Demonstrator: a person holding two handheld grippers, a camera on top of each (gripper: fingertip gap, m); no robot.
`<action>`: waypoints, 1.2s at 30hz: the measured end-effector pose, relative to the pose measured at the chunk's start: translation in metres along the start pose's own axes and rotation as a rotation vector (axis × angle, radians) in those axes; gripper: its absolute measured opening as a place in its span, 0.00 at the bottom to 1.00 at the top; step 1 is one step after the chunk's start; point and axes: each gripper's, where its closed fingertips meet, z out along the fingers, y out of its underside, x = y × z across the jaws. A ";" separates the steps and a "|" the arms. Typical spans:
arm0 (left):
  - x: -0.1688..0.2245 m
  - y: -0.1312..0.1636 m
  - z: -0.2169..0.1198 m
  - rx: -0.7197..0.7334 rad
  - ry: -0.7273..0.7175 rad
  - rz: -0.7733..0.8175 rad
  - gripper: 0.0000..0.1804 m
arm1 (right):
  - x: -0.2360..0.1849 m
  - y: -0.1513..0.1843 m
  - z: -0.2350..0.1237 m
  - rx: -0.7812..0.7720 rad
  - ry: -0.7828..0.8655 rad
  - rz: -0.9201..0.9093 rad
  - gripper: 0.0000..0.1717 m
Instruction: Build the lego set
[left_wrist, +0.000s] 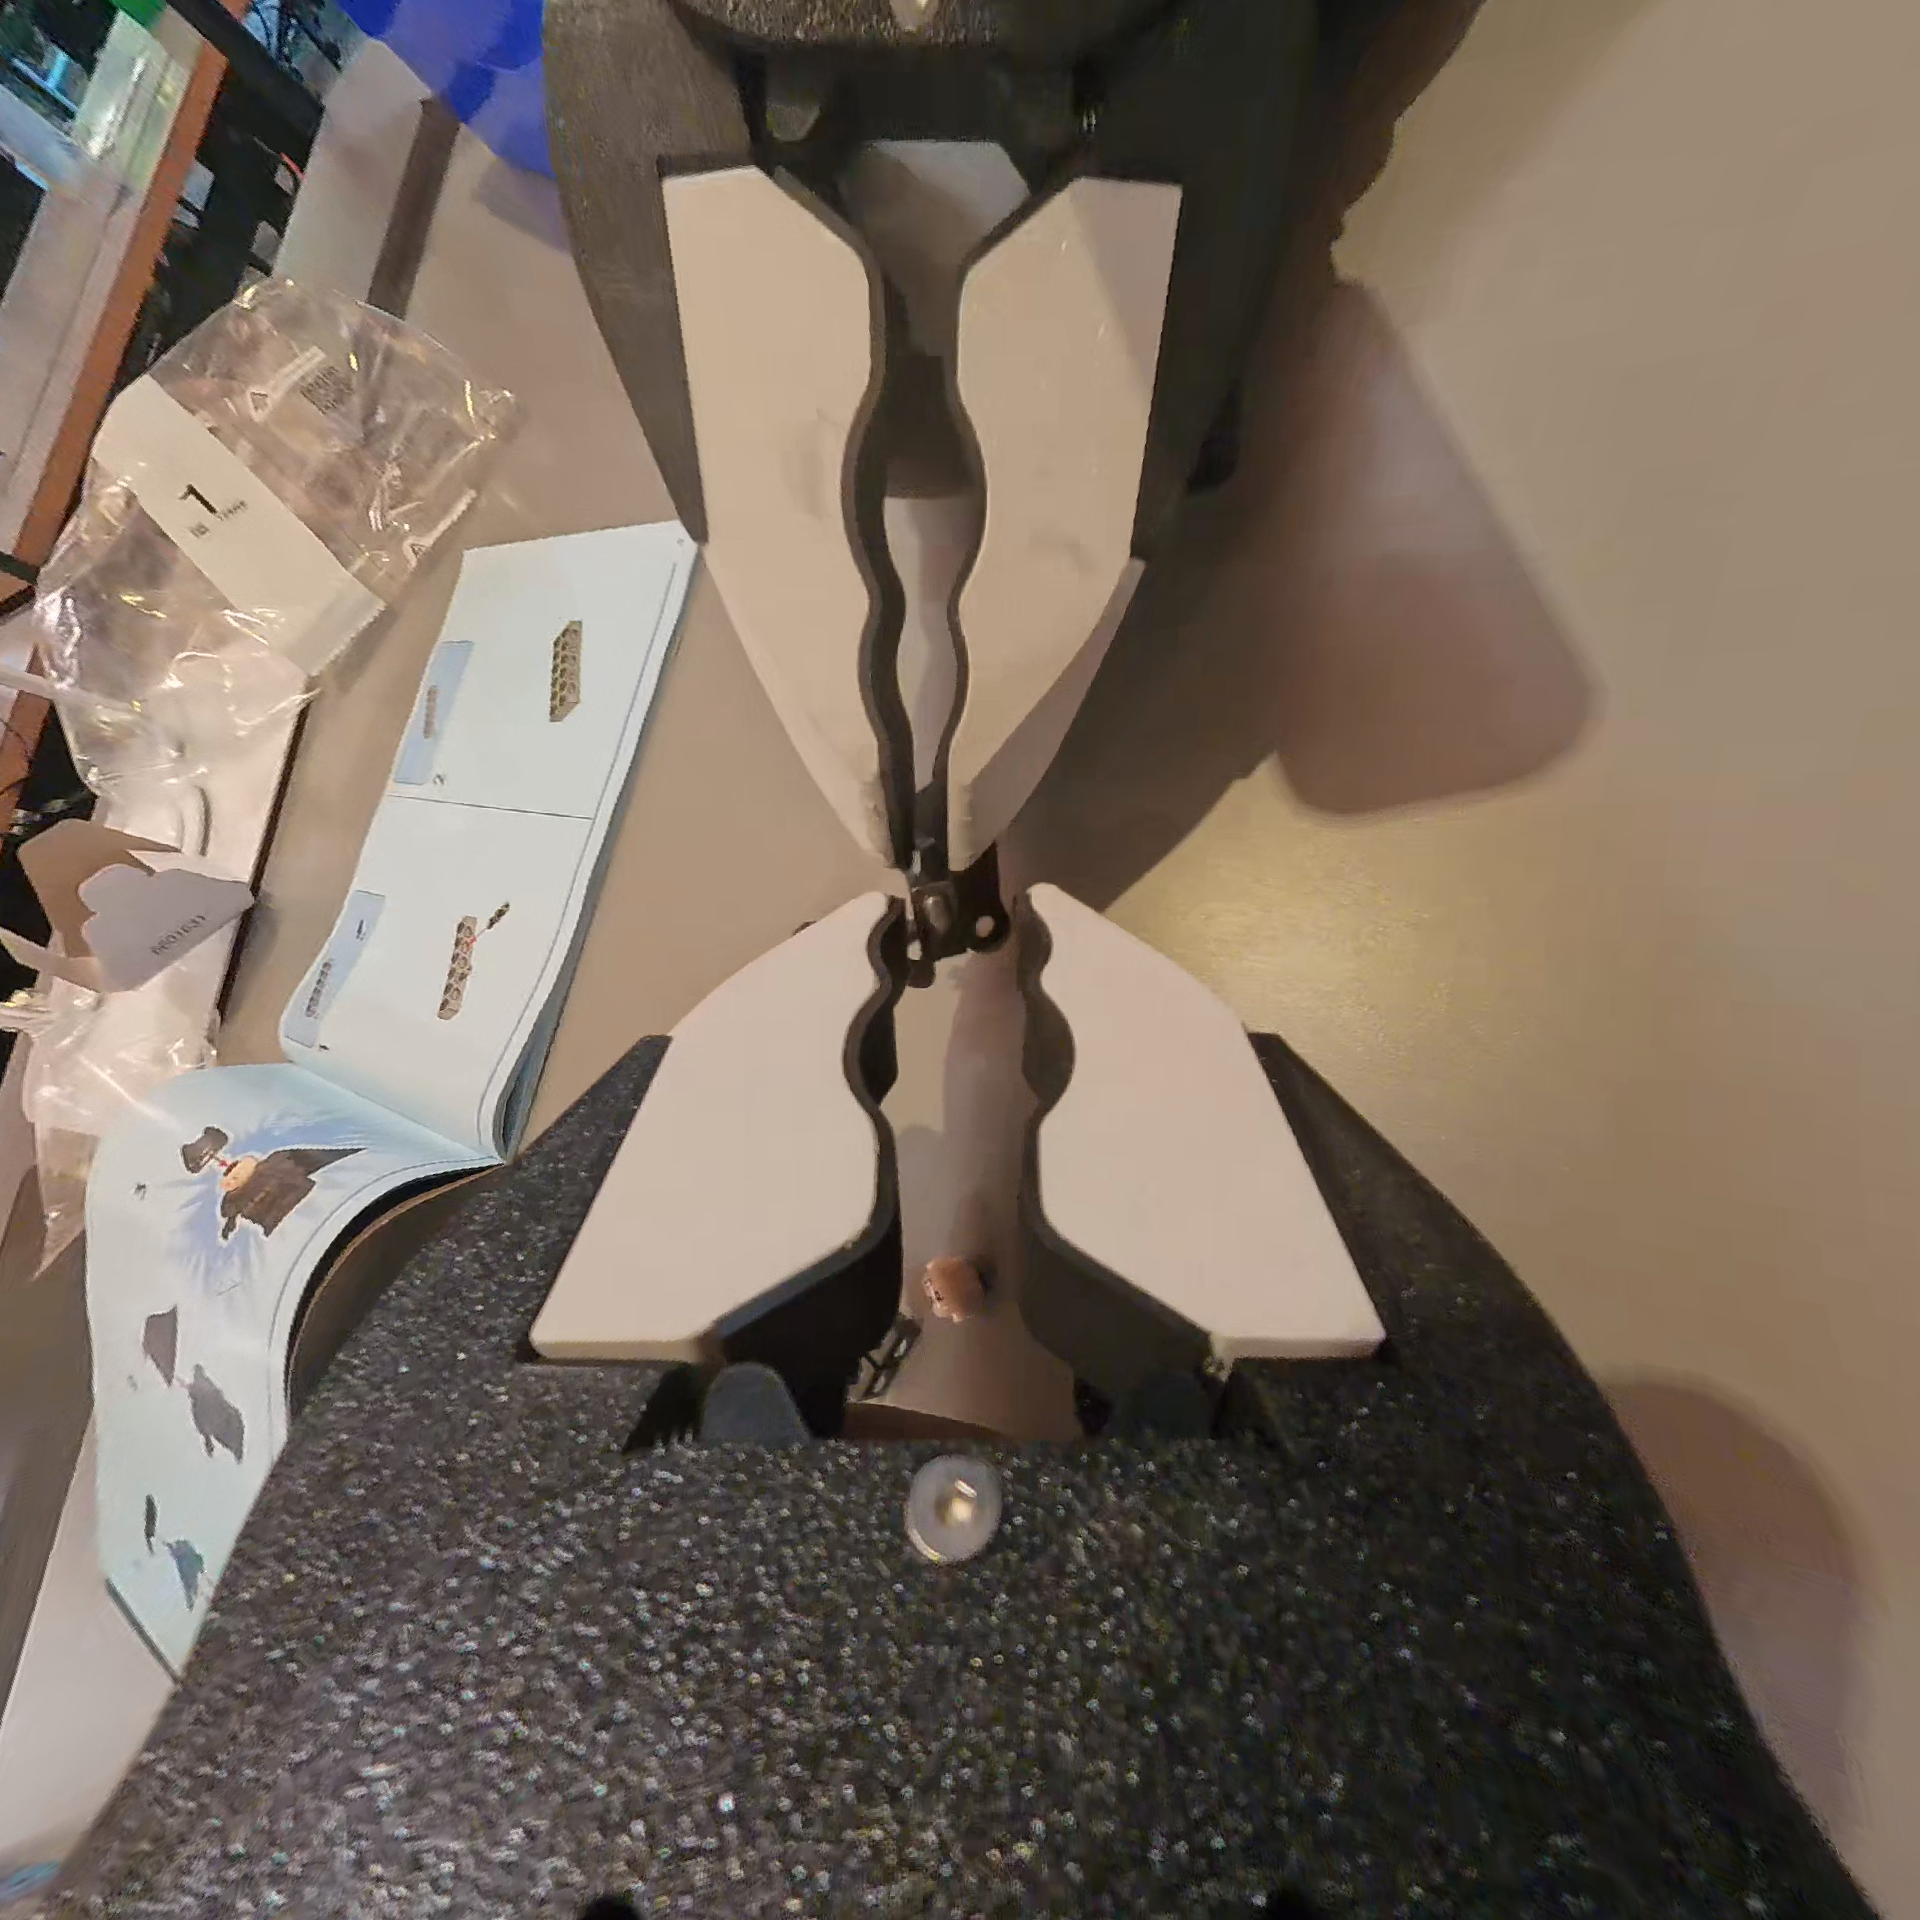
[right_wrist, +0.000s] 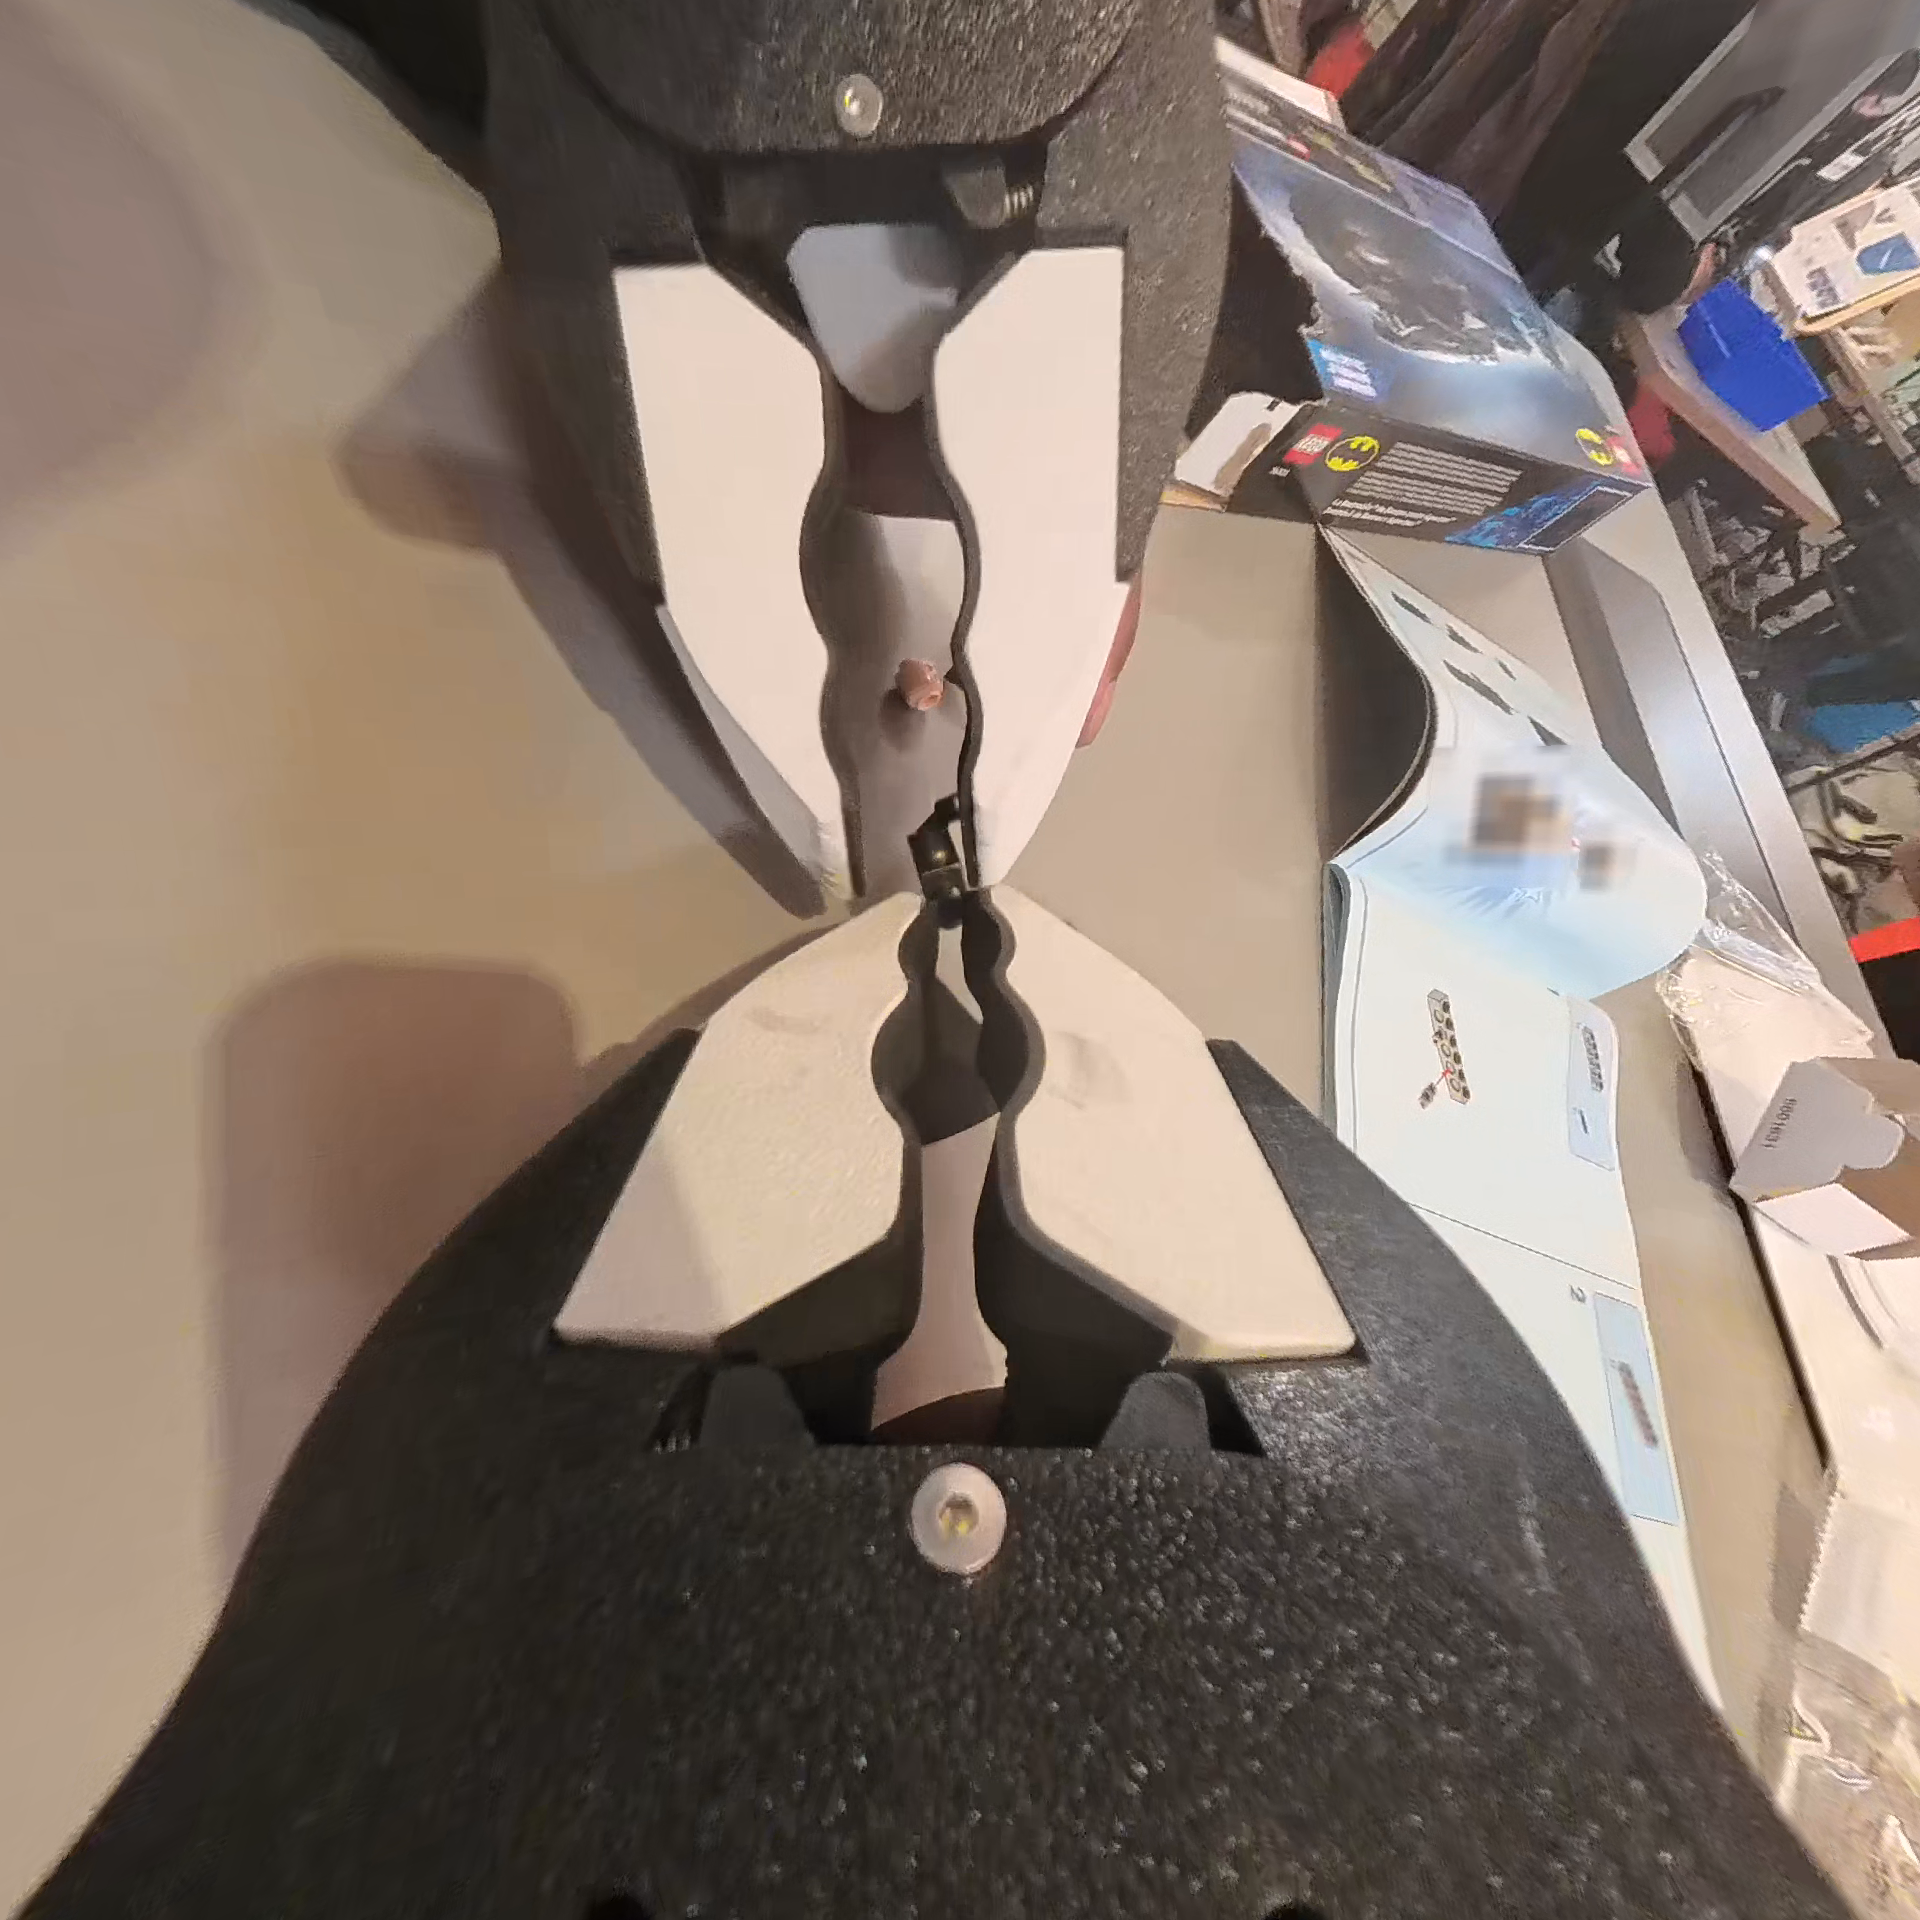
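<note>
Left wrist view first: my left gripper (left_wrist: 951, 920) meets the right gripper (left_wrist: 935, 831) tip to tip above the beige counter (left_wrist: 1558, 935), and a small black part (left_wrist: 961, 920) sits between my pads, pinched there. An open instruction booklet (left_wrist: 488, 831) and clear plastic bags (left_wrist: 260, 468) lie off to the left. Right wrist view: my right gripper (right_wrist: 948, 904) is pressed nearly together on the same black part (right_wrist: 940, 862). A tiny brown piece (right_wrist: 920, 684) rests on the counter beyond, and a dark toy box (right_wrist: 1455, 416) stands further right.

Left gripper (left_wrist: 954, 920) and right gripper (left_wrist: 928, 831) pinch small black piece (left_wrist: 951, 920); booklet (left_wrist: 488, 790) left.
</note>
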 end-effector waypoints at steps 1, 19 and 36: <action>-0.001 0.000 0.000 0.004 -0.003 0.001 0.10 | 0.000 0.000 -0.001 0.004 -0.002 0.005 0.03; -0.009 0.004 0.002 0.024 -0.055 0.018 0.09 | 0.002 -0.006 -0.005 0.047 0.002 0.030 0.03; -0.017 0.014 -0.003 -0.073 -0.084 0.062 0.07 | -0.006 0.021 0.002 -0.138 -0.070 -0.057 0.09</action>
